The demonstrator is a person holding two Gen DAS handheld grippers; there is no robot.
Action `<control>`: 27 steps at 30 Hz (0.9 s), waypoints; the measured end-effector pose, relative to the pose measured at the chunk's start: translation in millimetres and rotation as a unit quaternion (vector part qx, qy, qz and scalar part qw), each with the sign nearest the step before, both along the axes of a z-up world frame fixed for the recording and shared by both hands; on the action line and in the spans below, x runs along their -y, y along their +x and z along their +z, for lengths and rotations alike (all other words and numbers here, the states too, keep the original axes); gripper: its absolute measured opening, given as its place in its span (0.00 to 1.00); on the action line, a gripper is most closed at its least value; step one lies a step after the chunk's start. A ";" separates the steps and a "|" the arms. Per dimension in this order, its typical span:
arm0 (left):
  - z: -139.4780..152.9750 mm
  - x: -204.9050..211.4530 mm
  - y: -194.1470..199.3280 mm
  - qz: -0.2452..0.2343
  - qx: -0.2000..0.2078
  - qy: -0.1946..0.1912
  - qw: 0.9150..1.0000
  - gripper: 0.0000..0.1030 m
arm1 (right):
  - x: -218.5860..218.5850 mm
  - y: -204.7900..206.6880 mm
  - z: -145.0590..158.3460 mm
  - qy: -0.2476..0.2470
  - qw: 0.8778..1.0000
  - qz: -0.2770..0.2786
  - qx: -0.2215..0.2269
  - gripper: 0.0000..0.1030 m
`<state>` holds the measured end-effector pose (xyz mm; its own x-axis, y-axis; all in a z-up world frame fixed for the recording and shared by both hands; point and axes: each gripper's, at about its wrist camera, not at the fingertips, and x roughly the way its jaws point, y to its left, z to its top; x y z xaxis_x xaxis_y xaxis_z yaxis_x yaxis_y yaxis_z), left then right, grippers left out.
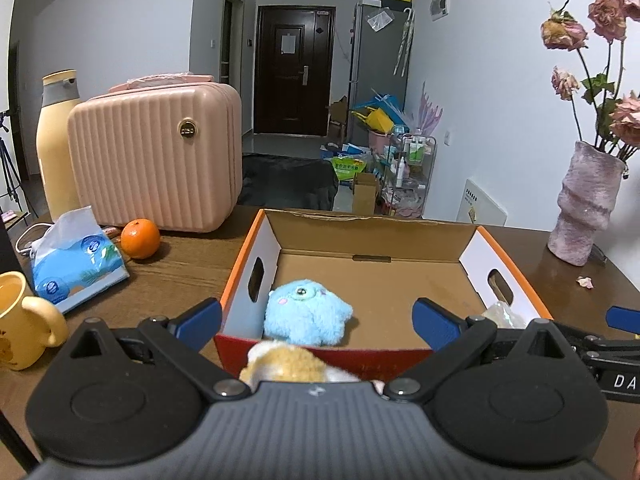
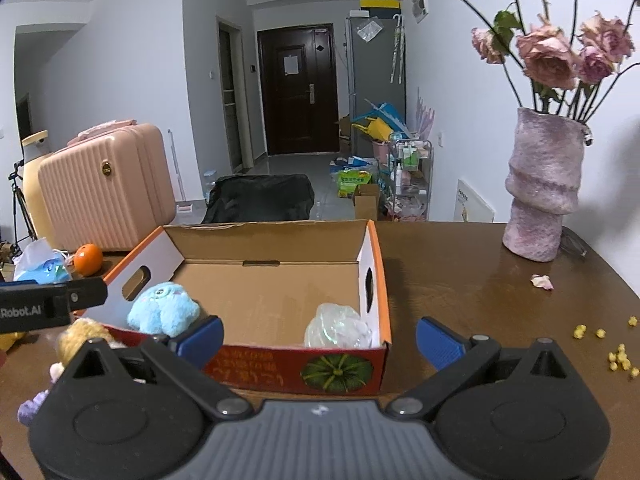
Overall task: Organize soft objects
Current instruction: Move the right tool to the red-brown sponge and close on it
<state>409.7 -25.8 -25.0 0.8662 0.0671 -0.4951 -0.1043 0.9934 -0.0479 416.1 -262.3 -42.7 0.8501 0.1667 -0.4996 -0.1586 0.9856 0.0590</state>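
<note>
We hold the left gripper [image 1: 317,322] spread wide with nothing between its blue pads; the right gripper [image 2: 319,338] gapes just as wide, empty too. At frame centre sits the cardboard box [image 1: 372,240] — a fluffy blue plush [image 1: 305,313] in its lower-left corner, a clear crinkled ball [image 2: 338,327] lower right. A tan plush [image 1: 286,365] lies just outside the box's near wall.

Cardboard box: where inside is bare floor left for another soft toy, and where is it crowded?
The cardboard box has bare floor across its middle and back, between the blue plush in the near-left corner and the clear crinkled bag in the near-right corner. Outside, the table lies bare between box and vase.
</note>
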 end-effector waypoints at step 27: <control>-12.9 0.4 -141.3 -0.022 -0.014 0.009 1.000 1.00 | 7.4 -154.0 -5.0 -0.009 1.000 -0.006 0.019 1.00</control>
<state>268.3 -26.3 -37.9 0.8545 0.0380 -0.5181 -0.0610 0.9978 -0.0275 262.1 -269.8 -47.7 0.8703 0.1485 -0.4697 -0.1491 0.9882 0.0362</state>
